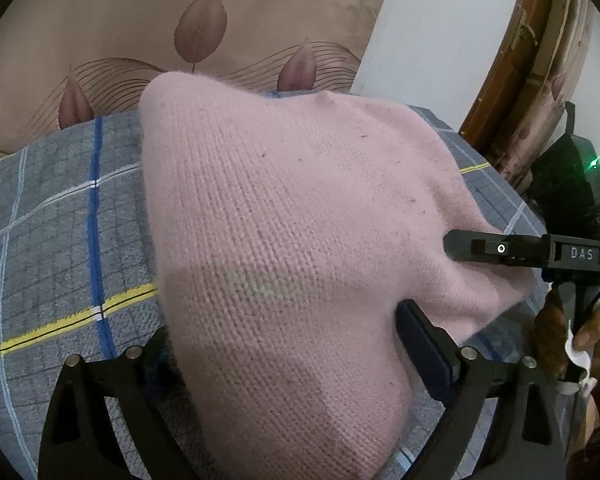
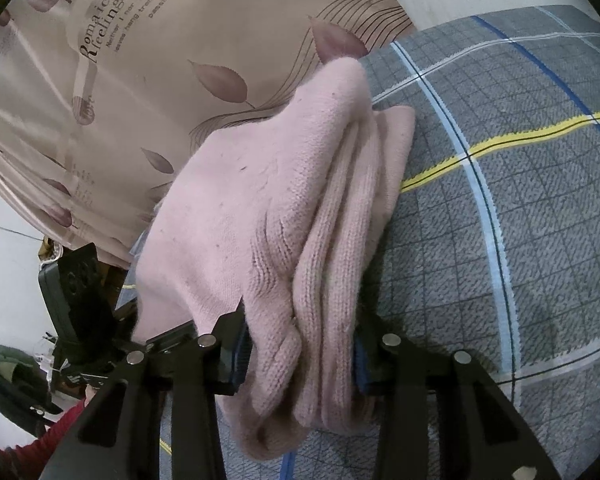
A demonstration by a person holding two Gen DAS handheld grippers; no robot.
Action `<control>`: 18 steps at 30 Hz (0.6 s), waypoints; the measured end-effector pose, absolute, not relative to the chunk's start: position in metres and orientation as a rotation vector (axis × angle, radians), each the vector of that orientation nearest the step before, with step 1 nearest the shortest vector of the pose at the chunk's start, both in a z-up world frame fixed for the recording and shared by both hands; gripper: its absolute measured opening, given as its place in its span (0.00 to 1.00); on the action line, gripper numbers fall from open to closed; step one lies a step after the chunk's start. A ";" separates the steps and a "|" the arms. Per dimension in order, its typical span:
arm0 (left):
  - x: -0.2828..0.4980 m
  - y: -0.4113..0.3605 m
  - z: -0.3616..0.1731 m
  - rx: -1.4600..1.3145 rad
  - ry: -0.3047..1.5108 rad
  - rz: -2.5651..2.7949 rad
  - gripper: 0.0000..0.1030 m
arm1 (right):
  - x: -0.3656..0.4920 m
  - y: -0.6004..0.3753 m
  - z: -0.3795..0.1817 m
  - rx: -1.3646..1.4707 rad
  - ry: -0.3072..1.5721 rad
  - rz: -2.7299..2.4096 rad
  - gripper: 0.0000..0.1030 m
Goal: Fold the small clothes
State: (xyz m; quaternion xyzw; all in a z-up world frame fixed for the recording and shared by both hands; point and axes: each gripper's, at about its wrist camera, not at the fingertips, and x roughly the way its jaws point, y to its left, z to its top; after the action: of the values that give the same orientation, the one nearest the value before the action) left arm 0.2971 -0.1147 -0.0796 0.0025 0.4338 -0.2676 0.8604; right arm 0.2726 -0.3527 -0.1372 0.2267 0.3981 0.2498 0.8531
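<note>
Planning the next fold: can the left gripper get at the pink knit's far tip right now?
Probably not: the left gripper already has the pink knit between its fingers, and the raised cloth lies between it and the far tip.

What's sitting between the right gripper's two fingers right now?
A bunched, layered fold of the pink knit garment fills the gap in the right gripper, both pads pressing on it; the right wrist view shows this.

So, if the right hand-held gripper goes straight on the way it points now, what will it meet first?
Its jaws already clamp the pink knit garment, so the right hand-held gripper would push further into that bunched fabric first. Beyond it probably comes the plaid cover, though depth is unclear.
</note>
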 end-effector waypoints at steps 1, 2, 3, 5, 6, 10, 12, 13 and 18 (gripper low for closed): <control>0.295 -0.114 -0.080 0.008 0.909 -0.559 0.90 | 0.273 -0.353 -0.137 0.478 0.837 0.527 0.35; 0.295 -0.114 -0.079 0.010 0.908 -0.557 0.89 | 0.273 -0.353 -0.138 0.480 0.836 0.528 0.35; 0.296 -0.114 -0.079 0.012 0.908 -0.555 0.89 | 0.273 -0.354 -0.138 0.482 0.835 0.528 0.35; 0.295 -0.114 -0.079 0.014 0.908 -0.554 0.89 | 0.273 -0.352 -0.138 0.469 0.833 0.524 0.35; 0.295 -0.114 -0.079 0.013 0.908 -0.553 0.89 | 0.272 -0.352 -0.138 0.463 0.832 0.521 0.35; 0.297 -0.114 -0.080 0.015 0.908 -0.554 0.89 | 0.273 -0.351 -0.139 0.478 0.836 0.524 0.37; 0.297 -0.113 -0.080 0.014 0.908 -0.555 0.89 | 0.274 -0.353 -0.140 0.495 0.837 0.534 0.40; 0.297 -0.114 -0.080 0.015 0.908 -0.554 0.89 | 0.274 -0.353 -0.139 0.494 0.837 0.537 0.41; 0.300 -0.110 -0.080 -0.011 0.917 -0.583 0.91 | 0.274 -0.343 -0.135 0.451 0.837 0.523 0.50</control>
State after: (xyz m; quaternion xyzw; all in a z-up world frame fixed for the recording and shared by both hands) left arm 0.3003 -0.1102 -0.0798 -0.0052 0.4363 -0.2771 0.8560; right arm 0.2735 -0.3432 -0.1353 0.2145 0.3981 0.2487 0.8565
